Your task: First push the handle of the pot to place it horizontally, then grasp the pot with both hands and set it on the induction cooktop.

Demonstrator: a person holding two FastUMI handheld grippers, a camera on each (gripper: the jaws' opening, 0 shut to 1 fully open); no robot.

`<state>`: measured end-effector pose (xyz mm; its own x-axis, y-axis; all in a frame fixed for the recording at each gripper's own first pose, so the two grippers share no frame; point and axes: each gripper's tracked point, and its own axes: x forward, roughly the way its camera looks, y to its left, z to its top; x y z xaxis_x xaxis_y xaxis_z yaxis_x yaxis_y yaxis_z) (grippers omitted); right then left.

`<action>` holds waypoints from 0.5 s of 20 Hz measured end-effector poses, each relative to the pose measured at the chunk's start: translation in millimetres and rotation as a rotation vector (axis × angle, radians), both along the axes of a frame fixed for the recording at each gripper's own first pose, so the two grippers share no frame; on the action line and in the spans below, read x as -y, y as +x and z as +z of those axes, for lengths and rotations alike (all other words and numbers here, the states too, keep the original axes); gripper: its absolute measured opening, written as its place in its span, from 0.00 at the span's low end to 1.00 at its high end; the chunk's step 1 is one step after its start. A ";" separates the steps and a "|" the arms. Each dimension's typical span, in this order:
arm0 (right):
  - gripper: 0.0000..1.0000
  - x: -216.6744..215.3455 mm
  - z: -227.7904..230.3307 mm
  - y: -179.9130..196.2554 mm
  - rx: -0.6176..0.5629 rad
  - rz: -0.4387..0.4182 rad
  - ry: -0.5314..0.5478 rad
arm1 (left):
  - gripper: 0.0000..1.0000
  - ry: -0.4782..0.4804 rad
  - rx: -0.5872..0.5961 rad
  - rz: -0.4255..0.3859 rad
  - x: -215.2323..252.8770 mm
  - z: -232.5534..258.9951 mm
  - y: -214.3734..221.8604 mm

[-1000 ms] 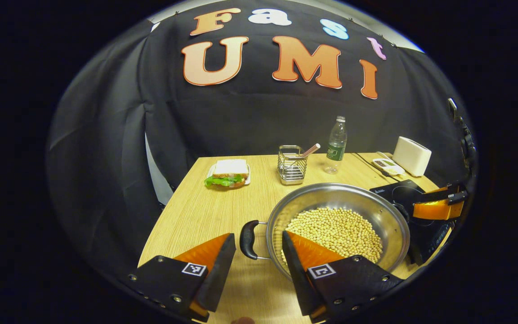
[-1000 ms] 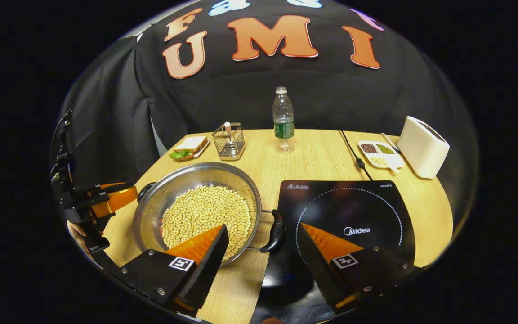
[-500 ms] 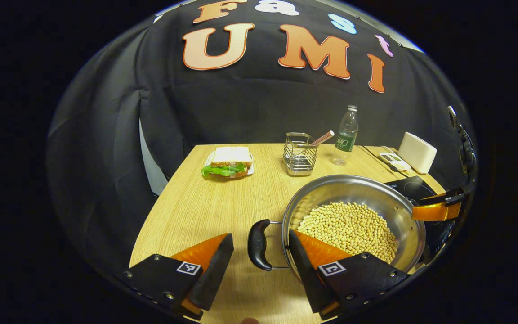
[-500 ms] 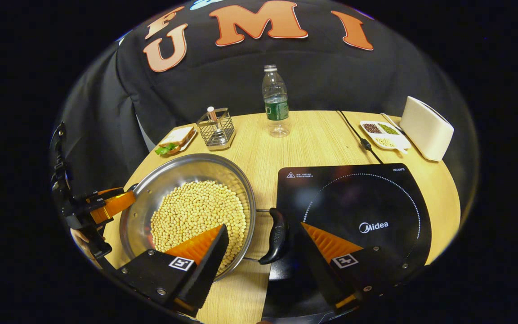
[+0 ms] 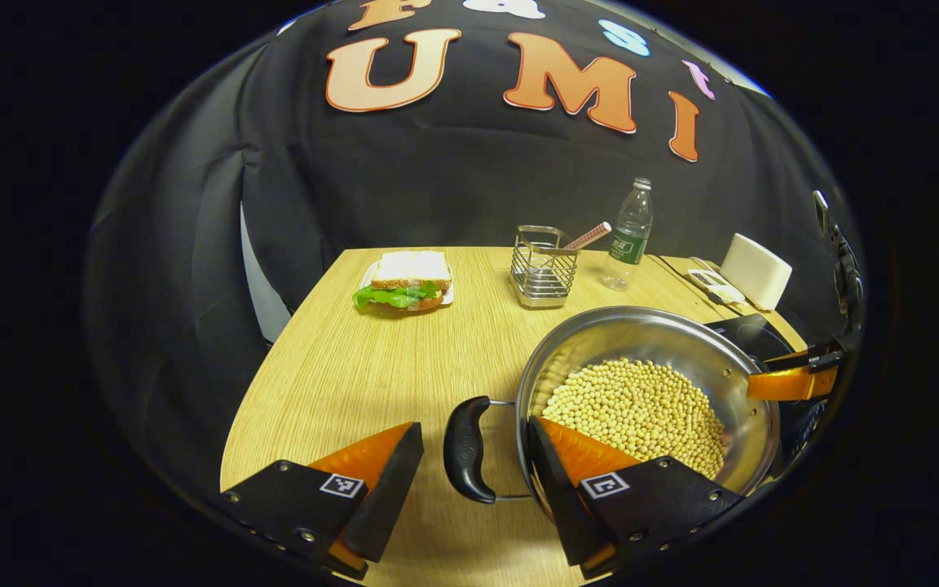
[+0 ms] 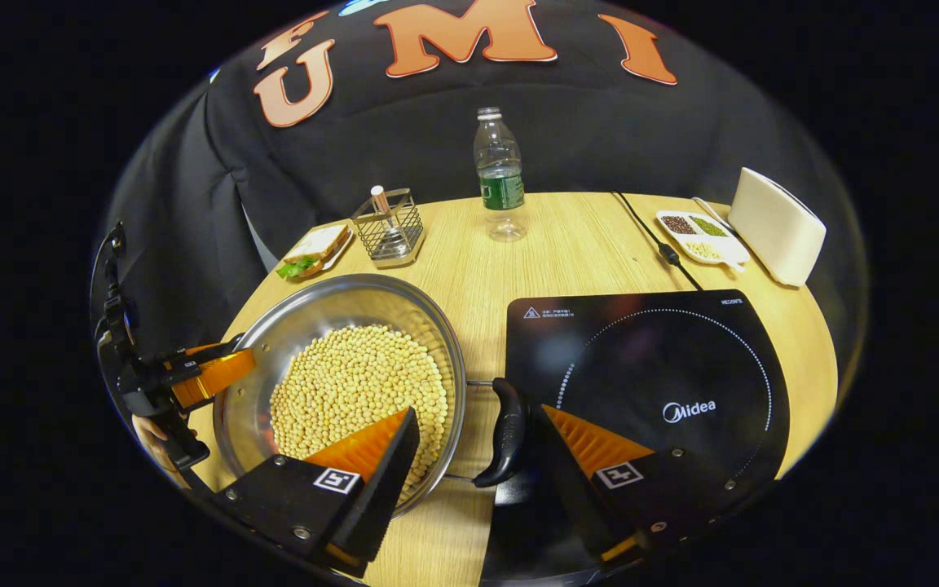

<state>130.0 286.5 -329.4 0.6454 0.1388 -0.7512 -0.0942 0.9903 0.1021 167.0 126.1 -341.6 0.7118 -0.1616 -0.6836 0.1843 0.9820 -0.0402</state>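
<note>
I see both the left gripper point(image 5: 469, 489) and right gripper point(image 6: 482, 473) spread, each straddling a black handle of the soybean-filled pot point(image 6: 339, 367), at 9 o'clock of the induction cooktop point(image 6: 649, 367).

Light falls from overhead — the table point(image 5: 372, 359) is evenly bright and warm, the wall behind dim. Soft short shadows sit under the gripper fingers. Mild glare on the pot point(image 6: 306, 326) inner wall and cooktop point(image 6: 600, 342) glass. Strong fisheye bending at the table edges — focus sharp throughout, no motion blur.
</note>
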 end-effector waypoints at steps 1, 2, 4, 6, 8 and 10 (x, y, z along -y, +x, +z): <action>0.88 1.0 0.4 0.7 0.003 -0.002 -0.009 | 0.81 0.001 -0.004 -0.005 0.6 -1.5 0.1; 0.81 1.9 -1.3 2.2 0.005 -0.004 -0.015 | 0.81 0.002 -0.008 -0.012 0.8 -2.0 0.3; 0.82 5.7 -2.4 3.3 0.005 -0.015 -0.037 | 0.81 -0.017 -0.014 -0.027 4.8 -4.4 0.9; 0.64 9.2 -2.4 3.8 0.002 -0.036 -0.045 | 0.69 -0.062 -0.064 -0.024 9.9 -8.7 -4.1; 0.61 8.9 -2.1 7.0 -0.005 -0.048 -0.028 | 0.57 -0.063 -0.095 0.000 10.0 -10.1 -9.7; 0.53 9.2 2.4 8.7 -0.004 -0.039 -0.002 | 0.53 -0.026 -0.108 0.026 10.8 -5.7 -15.6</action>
